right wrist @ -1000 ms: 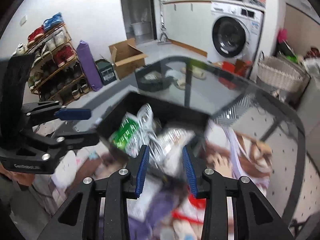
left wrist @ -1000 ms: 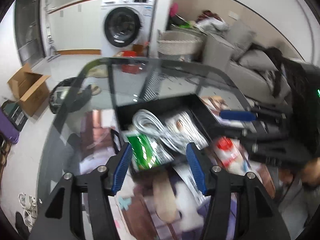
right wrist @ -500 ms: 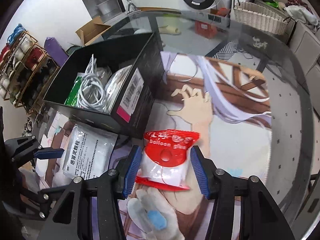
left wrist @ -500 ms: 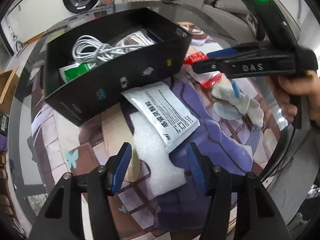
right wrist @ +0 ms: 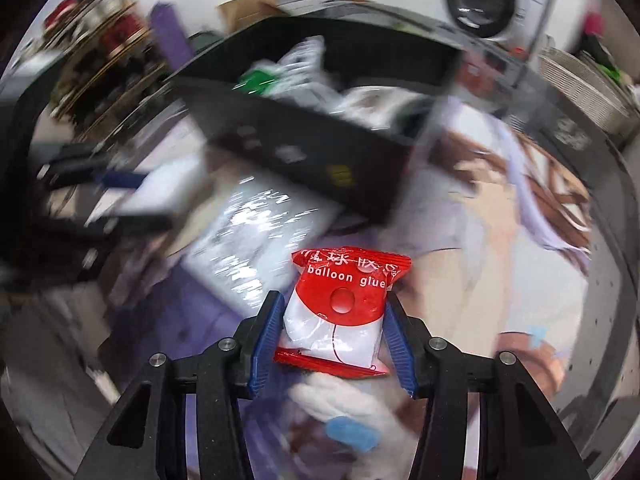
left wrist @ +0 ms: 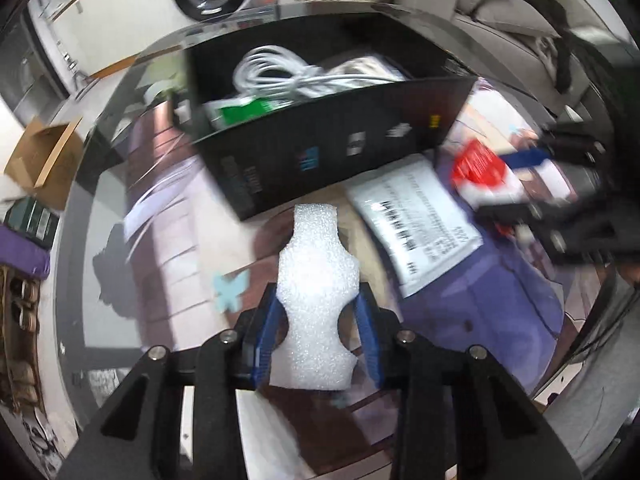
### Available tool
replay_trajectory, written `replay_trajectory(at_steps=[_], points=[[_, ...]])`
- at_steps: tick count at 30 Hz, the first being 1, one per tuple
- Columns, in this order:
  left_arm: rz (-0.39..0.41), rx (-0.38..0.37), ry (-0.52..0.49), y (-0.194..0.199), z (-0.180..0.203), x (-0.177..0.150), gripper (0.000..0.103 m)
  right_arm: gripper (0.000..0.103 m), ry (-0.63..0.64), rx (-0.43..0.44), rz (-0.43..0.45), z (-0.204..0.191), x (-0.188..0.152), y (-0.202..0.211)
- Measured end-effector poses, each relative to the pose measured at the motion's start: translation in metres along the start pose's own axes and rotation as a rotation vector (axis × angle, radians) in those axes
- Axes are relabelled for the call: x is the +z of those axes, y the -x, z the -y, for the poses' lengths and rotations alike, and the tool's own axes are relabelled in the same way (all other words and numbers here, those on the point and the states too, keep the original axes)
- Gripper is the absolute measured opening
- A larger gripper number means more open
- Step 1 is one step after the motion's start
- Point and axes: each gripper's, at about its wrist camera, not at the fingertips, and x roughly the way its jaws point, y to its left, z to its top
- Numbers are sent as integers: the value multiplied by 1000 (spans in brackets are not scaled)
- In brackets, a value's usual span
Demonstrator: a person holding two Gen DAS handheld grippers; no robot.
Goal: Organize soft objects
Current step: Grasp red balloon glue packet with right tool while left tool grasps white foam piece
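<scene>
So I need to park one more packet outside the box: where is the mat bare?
Bare mat lies left of the foam piece, around the blue butterfly print, and right of the glue packet, beyond the black box. It is crowded between foam and glue packet, where the white pouch lies against the box.

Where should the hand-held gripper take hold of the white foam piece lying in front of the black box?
Grip the white foam piece at its narrow waist, coming down from above with one pad in each side notch. It lies flat on the mat, and the notches keep the pads from sliding along it. The left hand-held gripper is already pinching it there.
</scene>
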Motion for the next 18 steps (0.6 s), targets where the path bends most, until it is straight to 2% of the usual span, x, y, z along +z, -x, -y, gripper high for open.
replay_trajectory(at_steps=[4, 6, 7, 11, 13, 14, 16, 17, 18], points=[[-5, 8, 24, -5, -7, 2, 39, 54, 28, -47, -5, -12, 0, 2], [-15, 10, 17, -5, -7, 3, 58, 59, 19, -32, -15, -14, 1, 2], [-16, 15, 7, -5, -4, 3, 59, 60, 21, -30, -17, -16, 2, 1], [-14, 48, -31, -4, 9, 4, 59, 60, 20, -58, -29, -12, -3, -4], [-32, 41, -18, -8, 7, 4, 60, 65, 11, -53, -21, -14, -6, -7], [-26, 33, -10, -8, 7, 6, 60, 65, 12, -51, -18, -13, -6, -7], [-18, 14, 3, -8, 3, 5, 52, 64, 20, -48, -10, -11, -5, -8], [-1, 6, 9, -7, 1, 4, 35, 60, 24, -45, -6, -12, -5, -7], [10, 6, 8, -6, -1, 1, 35, 46, 37, -38, 1, -14, -5, -7]])
